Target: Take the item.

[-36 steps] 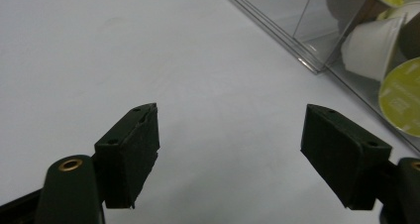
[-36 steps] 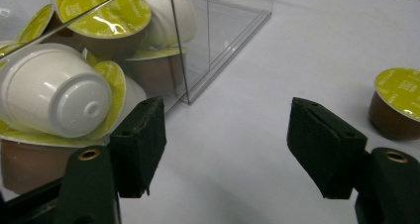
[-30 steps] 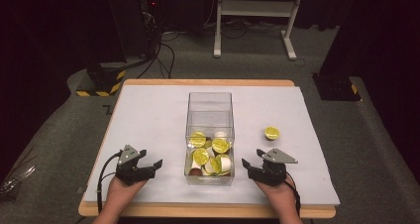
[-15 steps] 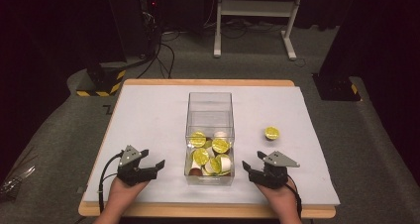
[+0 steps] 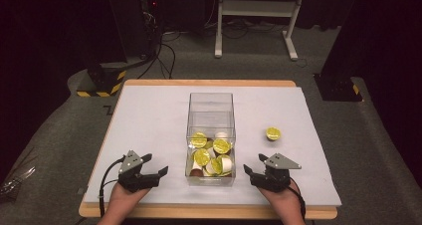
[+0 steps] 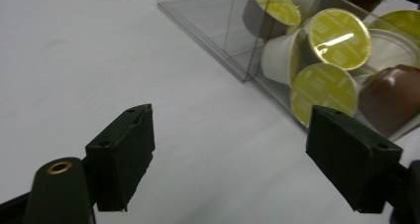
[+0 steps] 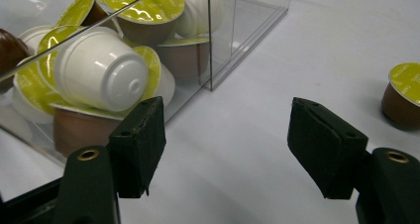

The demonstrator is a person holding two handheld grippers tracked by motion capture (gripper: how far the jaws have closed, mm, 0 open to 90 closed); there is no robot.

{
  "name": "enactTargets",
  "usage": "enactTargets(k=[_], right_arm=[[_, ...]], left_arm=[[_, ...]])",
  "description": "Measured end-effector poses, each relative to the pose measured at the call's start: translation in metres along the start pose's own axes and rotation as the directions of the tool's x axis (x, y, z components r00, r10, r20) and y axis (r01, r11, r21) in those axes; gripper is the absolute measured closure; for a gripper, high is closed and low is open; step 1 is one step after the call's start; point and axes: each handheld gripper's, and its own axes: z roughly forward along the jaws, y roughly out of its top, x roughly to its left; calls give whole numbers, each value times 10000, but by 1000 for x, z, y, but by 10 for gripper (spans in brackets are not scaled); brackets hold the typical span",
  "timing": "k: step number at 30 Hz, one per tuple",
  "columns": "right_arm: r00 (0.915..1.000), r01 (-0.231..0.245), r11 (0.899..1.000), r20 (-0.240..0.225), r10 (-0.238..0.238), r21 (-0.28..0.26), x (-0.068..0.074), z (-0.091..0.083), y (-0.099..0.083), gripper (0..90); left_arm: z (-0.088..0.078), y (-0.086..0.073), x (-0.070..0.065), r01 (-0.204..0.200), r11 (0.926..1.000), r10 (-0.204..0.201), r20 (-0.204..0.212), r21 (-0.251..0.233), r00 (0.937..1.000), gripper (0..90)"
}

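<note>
Lime-lidded brown coffee capsule point(image 5: 272, 134) sits alone on white surface point(image 5: 149, 120), right of clear plastic box point(image 5: 211, 110). Your left claw point(image 5: 158, 172) has just been opening, empty; right claw point(image 5: 250, 171) released. Off-centre pinch tips it.

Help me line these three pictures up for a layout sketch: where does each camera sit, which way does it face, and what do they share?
High view: above the person's side, looking forward and down on the table; forearms, left gripper and right gripper enter at the bottom.
Left gripper view: rides the left gripper, looking low across the table at the clear box; its jaws stand open, having just been opening, nothing between them.
Right gripper view: rides the right gripper, facing the clear box and the lone capsule; open jaws.
Shared: the box of capsules.
</note>
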Motion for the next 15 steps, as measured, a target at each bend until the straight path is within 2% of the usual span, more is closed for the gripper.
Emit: enactTargets(k=[4, 8, 11, 15], right_arm=[[9999, -60, 10000, -127, 59, -63, 5, -6, -3, 304], [9995, -22, 10000, -323, 21, -52, 10, -10, -6, 296], [9988, -31, 10000, -492, 28, -70, 14, -10, -7, 286], [9978, 35, 10000, -666, -39, -60, 18, -10, -9, 272]], left_arm=[[-1, -1, -8, -173, 9998, 173, 256, 6, 9995, 173], [0, -5, -15, -80, 9999, 73, 516, 126, 9986, 158], [3, -6, -20, -211, 9995, 194, 661, 241, 9976, 149], [6, -7, -26, -333, 9994, 320, 858, 137, 9958, 145]])
